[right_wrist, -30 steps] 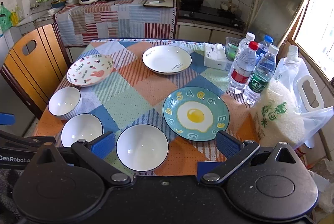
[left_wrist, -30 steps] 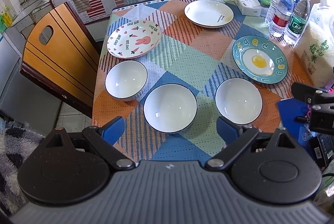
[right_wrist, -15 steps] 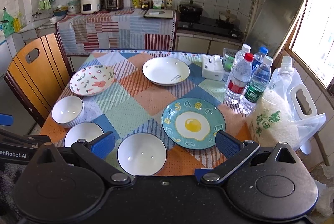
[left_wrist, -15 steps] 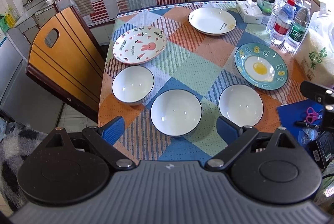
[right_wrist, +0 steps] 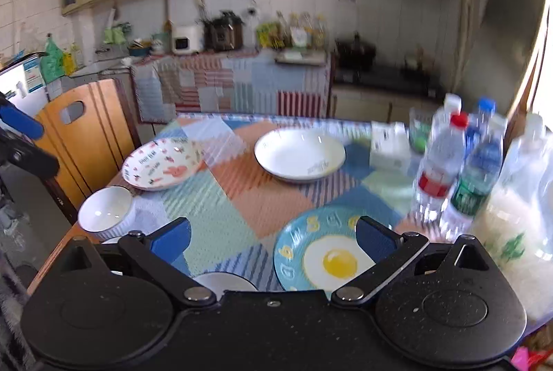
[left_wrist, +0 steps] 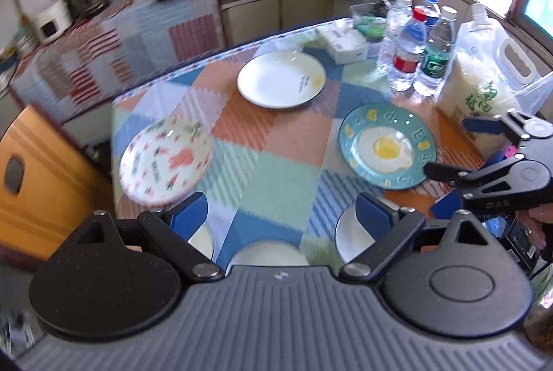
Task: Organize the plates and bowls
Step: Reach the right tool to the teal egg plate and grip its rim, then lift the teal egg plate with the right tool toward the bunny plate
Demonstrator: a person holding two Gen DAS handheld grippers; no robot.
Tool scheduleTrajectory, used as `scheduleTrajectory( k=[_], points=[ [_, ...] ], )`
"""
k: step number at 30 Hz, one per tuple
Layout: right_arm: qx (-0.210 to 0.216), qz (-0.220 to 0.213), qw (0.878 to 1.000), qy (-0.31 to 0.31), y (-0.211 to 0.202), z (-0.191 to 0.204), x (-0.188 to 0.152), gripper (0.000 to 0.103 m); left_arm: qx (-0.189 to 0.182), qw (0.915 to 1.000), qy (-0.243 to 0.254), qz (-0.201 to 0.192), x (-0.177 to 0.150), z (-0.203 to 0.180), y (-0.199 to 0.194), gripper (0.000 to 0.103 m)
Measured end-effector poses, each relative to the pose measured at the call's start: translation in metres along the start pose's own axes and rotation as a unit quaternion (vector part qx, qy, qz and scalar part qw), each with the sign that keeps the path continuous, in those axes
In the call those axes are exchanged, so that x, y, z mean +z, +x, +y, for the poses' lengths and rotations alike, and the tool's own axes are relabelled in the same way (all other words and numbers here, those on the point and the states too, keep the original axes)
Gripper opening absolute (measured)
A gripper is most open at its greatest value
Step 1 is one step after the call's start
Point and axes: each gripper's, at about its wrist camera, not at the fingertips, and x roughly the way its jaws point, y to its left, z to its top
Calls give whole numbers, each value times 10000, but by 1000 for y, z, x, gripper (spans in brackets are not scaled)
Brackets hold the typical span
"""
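Observation:
On the patchwork tablecloth lie a white plate point(left_wrist: 281, 80) at the back, a bunny-print plate point(left_wrist: 165, 161) at the left and a teal fried-egg plate point(left_wrist: 386, 145) at the right. Three white bowls point(left_wrist: 268, 254) line the near edge, mostly hidden behind my left gripper's body. My left gripper point(left_wrist: 281, 215) is open and empty above the near bowls. My right gripper point(right_wrist: 273, 238) is open and empty over the near edge of the egg plate point(right_wrist: 325, 253). It also shows at the right of the left wrist view point(left_wrist: 446, 148). The white plate point(right_wrist: 299, 155), bunny plate point(right_wrist: 162, 167) and one bowl point(right_wrist: 105, 212) show in the right wrist view.
Water bottles point(left_wrist: 420, 42), a bag of rice point(left_wrist: 484, 87) and a tissue box point(left_wrist: 344, 40) stand along the table's right and back. A wooden chair point(left_wrist: 38, 184) stands at the left edge. A counter with appliances point(right_wrist: 221, 35) runs behind the table.
Both grippers have tilted up and moved forward over the table. The near bowls have slipped under the gripper bodies. Both stay open and empty.

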Motion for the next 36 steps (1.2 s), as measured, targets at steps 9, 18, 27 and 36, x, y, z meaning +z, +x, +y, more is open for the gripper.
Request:
scheduleTrajectory(
  k=[9,18,27,36],
  points=[
    [-459,752,9798,1794,78,-79,-28,93,-316,9989,9,357,50,-20,128,93],
    [-1230,853,9557,2533,125,-124,-56,81,-639,9948,-279,740,37,-51,241,76],
    [-1012,873,9360,3255,135,-134,-88,49,-1320,9801,-702,1308,16,-42,290,53],
    [-532,455,9220,3807,126,-155,-112,14,-1934,9705,-836,1168,3,-56,297,17]
  ],
)
